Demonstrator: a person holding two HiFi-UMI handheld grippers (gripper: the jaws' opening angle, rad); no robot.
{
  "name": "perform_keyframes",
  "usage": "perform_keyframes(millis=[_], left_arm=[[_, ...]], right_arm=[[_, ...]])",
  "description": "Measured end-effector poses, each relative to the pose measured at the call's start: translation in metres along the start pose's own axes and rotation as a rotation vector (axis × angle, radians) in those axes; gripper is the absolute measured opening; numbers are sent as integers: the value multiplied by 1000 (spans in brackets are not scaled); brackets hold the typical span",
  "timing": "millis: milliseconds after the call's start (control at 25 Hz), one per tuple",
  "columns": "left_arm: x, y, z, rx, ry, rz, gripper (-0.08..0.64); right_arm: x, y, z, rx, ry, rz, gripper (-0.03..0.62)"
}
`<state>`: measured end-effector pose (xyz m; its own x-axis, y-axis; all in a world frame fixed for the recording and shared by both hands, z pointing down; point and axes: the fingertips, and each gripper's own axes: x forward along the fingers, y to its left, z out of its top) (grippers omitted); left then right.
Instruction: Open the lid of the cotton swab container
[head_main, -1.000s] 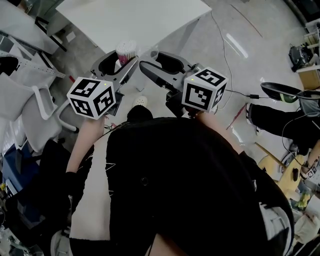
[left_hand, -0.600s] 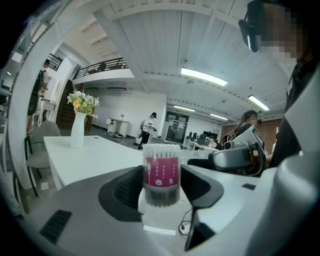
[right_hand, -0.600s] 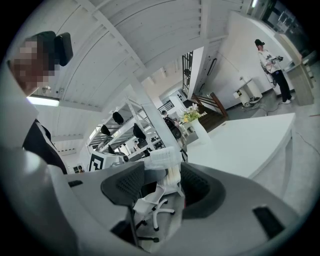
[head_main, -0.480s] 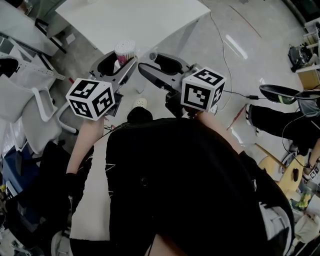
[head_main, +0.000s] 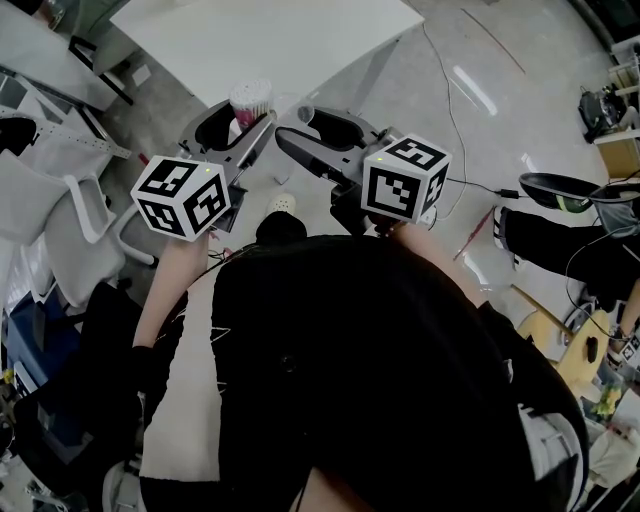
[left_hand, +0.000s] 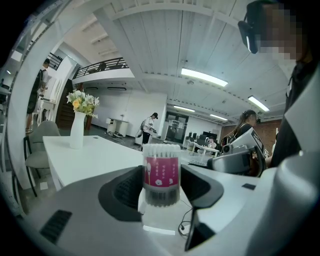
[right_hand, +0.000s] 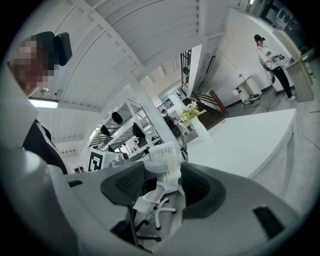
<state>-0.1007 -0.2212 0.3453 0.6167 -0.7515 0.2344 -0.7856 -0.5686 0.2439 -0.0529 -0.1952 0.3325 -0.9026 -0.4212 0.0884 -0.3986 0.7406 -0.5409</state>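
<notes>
Left gripper (left_hand: 161, 194) clamps cotton swab container (left_hand: 161, 172) to steady it; right gripper (right_hand: 162, 184) pinches clear lid (right_hand: 161, 157), apparently already off.

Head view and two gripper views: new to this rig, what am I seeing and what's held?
No robot here: a person holds a pair of tongs in each hand, each with a marker cube. The head view looks down from the person's head at both. Each gripper view rides on one pair and looks along its jaws. The left tongs are shut on the cotton swab container, held in the air. The right tongs are shut on what looks like its clear round lid, apart from the container. Behind stands a white table with a vase of flowers.
</notes>
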Motion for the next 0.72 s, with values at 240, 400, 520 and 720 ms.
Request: perform_keyframes(millis=[240,400,520,720], left_arm=[[2,1,-2,-8,4,-2,247],[2,0,-1,-1,-2,1,247],[2,0,1,4,-6,7,247],[0,-1,5,10,-15,6,247]], right_arm=[[2,-4,-4,12,8,0,235],[1,-5,-6,9,10,5,235],[2,-5,-5,6,8,13,238],[3,-1,-2,-3,4,25,238]])
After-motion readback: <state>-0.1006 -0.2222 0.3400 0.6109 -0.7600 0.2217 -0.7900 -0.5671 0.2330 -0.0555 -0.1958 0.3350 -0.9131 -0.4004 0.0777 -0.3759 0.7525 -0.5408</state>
